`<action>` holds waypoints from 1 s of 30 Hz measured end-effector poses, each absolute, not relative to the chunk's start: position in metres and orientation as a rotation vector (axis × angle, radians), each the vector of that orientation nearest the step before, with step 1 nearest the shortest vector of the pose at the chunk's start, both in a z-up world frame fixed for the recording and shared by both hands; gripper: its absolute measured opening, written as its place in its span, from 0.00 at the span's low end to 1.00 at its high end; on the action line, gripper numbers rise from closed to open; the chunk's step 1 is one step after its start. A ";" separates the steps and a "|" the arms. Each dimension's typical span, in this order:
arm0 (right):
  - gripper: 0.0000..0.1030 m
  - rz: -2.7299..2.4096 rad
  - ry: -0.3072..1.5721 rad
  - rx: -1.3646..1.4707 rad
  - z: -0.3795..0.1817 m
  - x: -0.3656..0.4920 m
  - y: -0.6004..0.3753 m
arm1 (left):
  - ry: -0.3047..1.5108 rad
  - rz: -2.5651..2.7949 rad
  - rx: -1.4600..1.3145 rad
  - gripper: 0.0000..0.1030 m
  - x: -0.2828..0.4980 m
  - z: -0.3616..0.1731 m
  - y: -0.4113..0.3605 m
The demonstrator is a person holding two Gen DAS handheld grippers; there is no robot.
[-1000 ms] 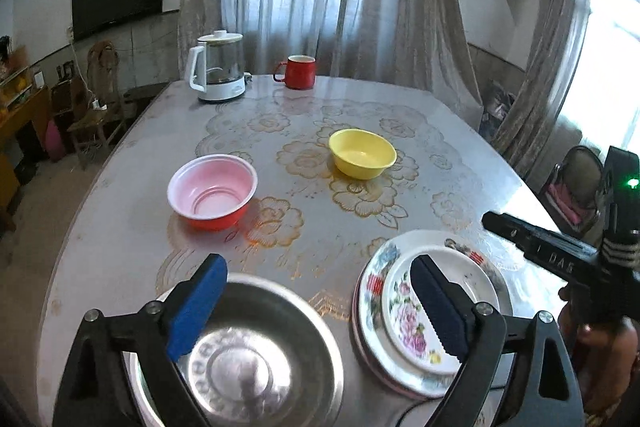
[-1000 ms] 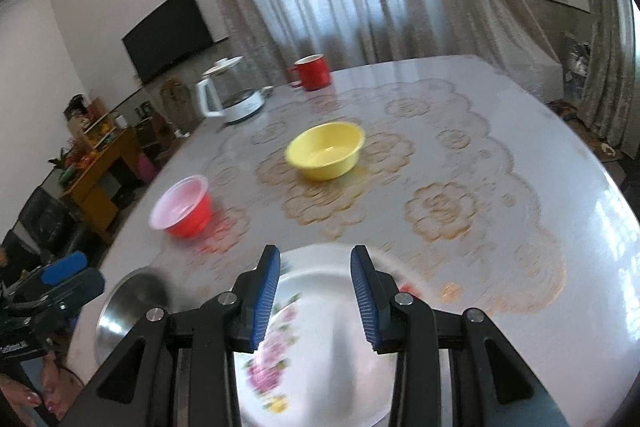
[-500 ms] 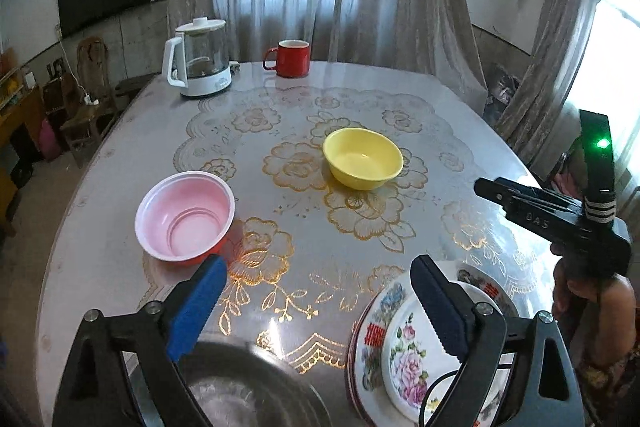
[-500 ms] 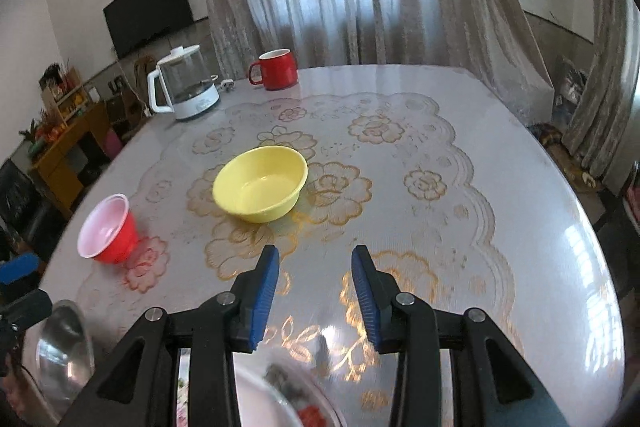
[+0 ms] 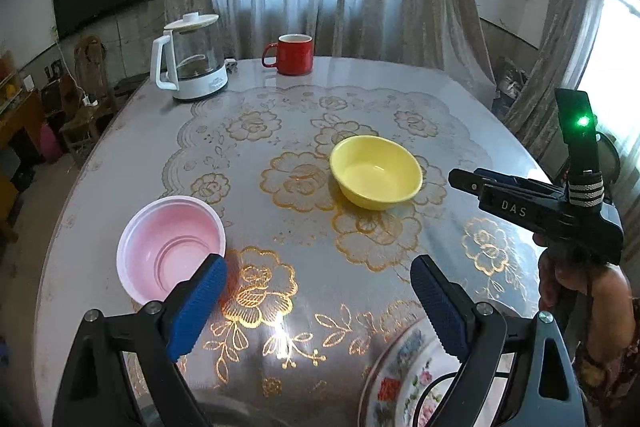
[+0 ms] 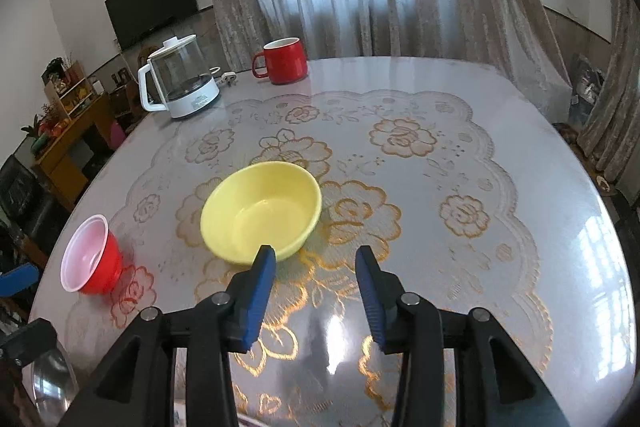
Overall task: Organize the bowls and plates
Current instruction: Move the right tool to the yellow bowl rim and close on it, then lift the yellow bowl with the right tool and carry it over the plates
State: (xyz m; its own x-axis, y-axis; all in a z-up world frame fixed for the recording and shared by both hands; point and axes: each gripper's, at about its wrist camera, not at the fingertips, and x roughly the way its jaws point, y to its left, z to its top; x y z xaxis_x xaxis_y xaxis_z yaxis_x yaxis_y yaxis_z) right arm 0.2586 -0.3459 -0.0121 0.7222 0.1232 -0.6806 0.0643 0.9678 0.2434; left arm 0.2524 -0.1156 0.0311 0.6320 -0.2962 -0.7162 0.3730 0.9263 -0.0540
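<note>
A yellow bowl (image 5: pixel 376 173) sits mid-table; it also shows in the right wrist view (image 6: pixel 260 217). A red bowl with a pink inside (image 5: pixel 170 247) stands to its left, also in the right wrist view (image 6: pixel 90 261). My left gripper (image 5: pixel 318 303) is open and empty, its left pad beside the red bowl's near rim. My right gripper (image 6: pixel 316 291) is open and empty, just short of the yellow bowl; it also shows in the left wrist view (image 5: pixel 516 201). Stacked floral plates (image 5: pixel 404 383) lie at the near edge. A steel bowl (image 6: pixel 50 383) shows at the lower left.
A glass kettle (image 5: pixel 190 63) and a red mug (image 5: pixel 294 55) stand at the table's far side. The round table (image 6: pixel 460 187) carries a gold flower cloth. Curtains hang behind; chairs and a wooden shelf (image 6: pixel 68 131) stand to the left.
Both grippers have moved forward away from the floral plates and steel bowl. The right one now nears the yellow bowl, the left one the red bowl. Both stay open.
</note>
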 end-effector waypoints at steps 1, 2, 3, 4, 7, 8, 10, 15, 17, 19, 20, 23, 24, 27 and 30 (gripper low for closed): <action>0.40 0.038 0.768 0.258 -0.013 0.262 -0.345 | 0.805 -0.382 0.101 0.91 0.256 0.029 -0.116; 0.40 0.043 0.771 0.259 -0.015 0.267 -0.344 | 0.810 -0.377 0.102 0.91 0.260 0.027 -0.118; 0.40 0.048 0.778 0.269 -0.017 0.272 -0.344 | 0.816 -0.373 0.101 0.91 0.264 0.026 -0.119; 0.40 0.046 0.786 0.277 -0.019 0.277 -0.344 | 0.820 -0.372 0.098 0.91 0.268 0.025 -0.120; 0.40 0.045 0.815 0.290 -0.027 0.292 -0.345 | 0.820 -0.363 0.086 0.91 0.279 0.022 -0.122; 0.40 0.048 0.822 0.288 -0.029 0.296 -0.344 | 0.820 -0.358 0.081 0.91 0.282 0.021 -0.123; 0.40 0.049 0.837 0.283 -0.034 0.303 -0.342 | 0.826 -0.351 0.073 0.91 0.291 0.019 -0.123; 0.40 0.067 0.873 0.341 -0.046 0.316 -0.343 | 0.869 -0.344 0.057 0.91 0.310 0.007 -0.128; 0.40 0.070 0.883 0.346 -0.050 0.322 -0.343 | 0.882 -0.340 0.047 0.91 0.315 0.003 -0.130; 0.40 0.069 0.894 0.353 -0.053 0.326 -0.342 | 0.896 -0.341 0.037 0.91 0.322 0.000 -0.132; 0.40 0.078 0.900 0.364 -0.056 0.329 -0.342 | 0.903 -0.337 0.032 0.91 0.325 -0.002 -0.134; 0.25 0.092 0.918 0.388 -0.061 0.333 -0.342 | 0.912 -0.349 0.022 0.91 0.331 -0.004 -0.138; 0.21 0.101 0.922 0.386 -0.063 0.334 -0.341 | 0.917 -0.352 0.025 0.91 0.332 -0.006 -0.139; 0.18 0.109 0.919 0.320 -0.061 0.328 -0.334 | 0.914 -0.359 0.031 0.91 0.333 -0.009 -0.142; 0.16 0.134 0.923 0.280 -0.059 0.318 -0.329 | 0.930 -0.365 0.035 0.91 0.336 -0.015 -0.147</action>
